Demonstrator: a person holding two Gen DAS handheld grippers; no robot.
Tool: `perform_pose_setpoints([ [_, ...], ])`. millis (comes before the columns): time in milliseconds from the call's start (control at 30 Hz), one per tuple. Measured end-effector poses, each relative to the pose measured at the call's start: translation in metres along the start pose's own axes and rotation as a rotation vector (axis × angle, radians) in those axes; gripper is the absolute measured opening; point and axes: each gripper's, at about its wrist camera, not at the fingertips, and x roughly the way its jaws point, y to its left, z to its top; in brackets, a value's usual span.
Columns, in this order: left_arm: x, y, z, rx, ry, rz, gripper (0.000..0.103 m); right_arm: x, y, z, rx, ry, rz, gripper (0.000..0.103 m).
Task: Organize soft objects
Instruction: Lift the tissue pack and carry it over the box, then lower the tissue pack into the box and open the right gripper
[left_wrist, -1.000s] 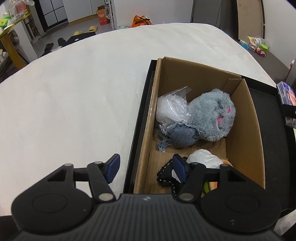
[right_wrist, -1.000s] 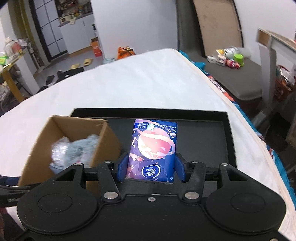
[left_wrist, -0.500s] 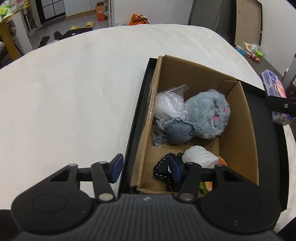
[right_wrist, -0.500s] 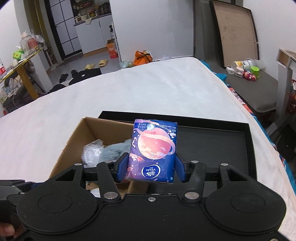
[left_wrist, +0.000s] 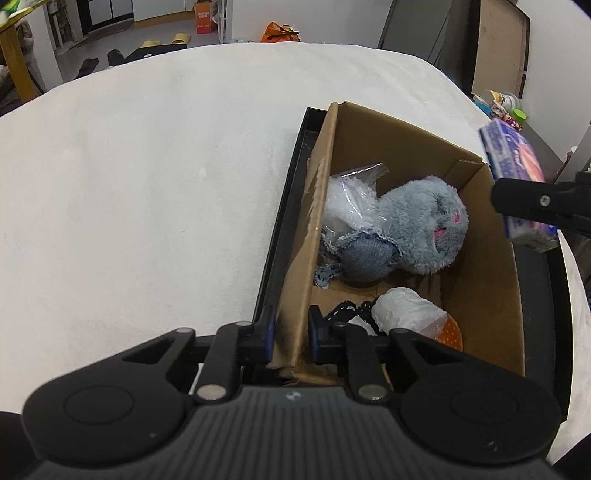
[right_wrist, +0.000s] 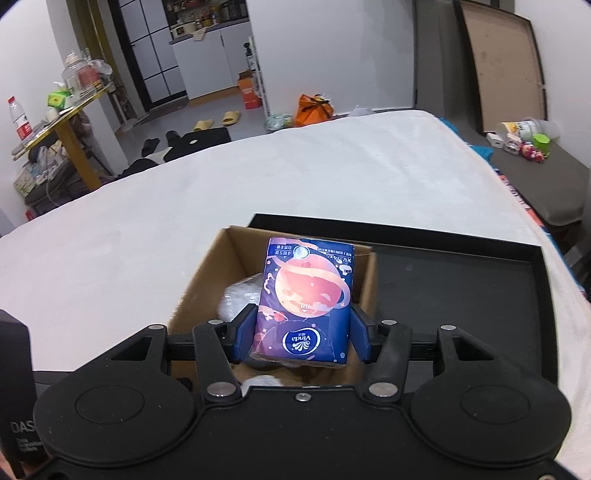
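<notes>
left gripper (left_wrist: 290, 339) jaws just closed, pinching brown cardboard box (left_wrist: 495, 295) wall | right gripper (right_wrist: 301, 338) pinches blue-purple soft tissue pack (right_wrist: 304, 302) above box | I judge it light, squashy (slick wrapper); hold long sides

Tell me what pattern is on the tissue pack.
The tissue pack is dark blue with a pink ringed planet printed on it; the right wrist view shows it best.

A purple tissue pack (right_wrist: 303, 306) hangs upright above the open cardboard box (left_wrist: 321, 206) of soft toys.
</notes>
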Motion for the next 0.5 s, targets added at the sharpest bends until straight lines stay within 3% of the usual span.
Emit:
perform_pose_setpoints([
  [300, 0.001, 0.004, 0.001, -0.013, 0.006, -0.016, 0.015, 0.008, 0.026, 0.001, 0.007, 0.022, 0.063, 0.052],
  [367, 0.001, 0.005, 0.001, -0.014, 0.006, -0.017, 0.015, 0.009, 0.030, 0.000, 0.017, 0.029, 0.080, 0.055],
  [433, 0.002, 0.005, 0.001, -0.014, 0.007, -0.018, 0.015, 0.011, 0.031, -0.001, 0.035, 0.042, 0.122, 0.065],
  [500, 0.002, 0.005, 0.001, -0.014, 0.009, -0.019, 0.015, 0.012, 0.031, -0.002, 0.049, 0.051, 0.146, 0.065],
])
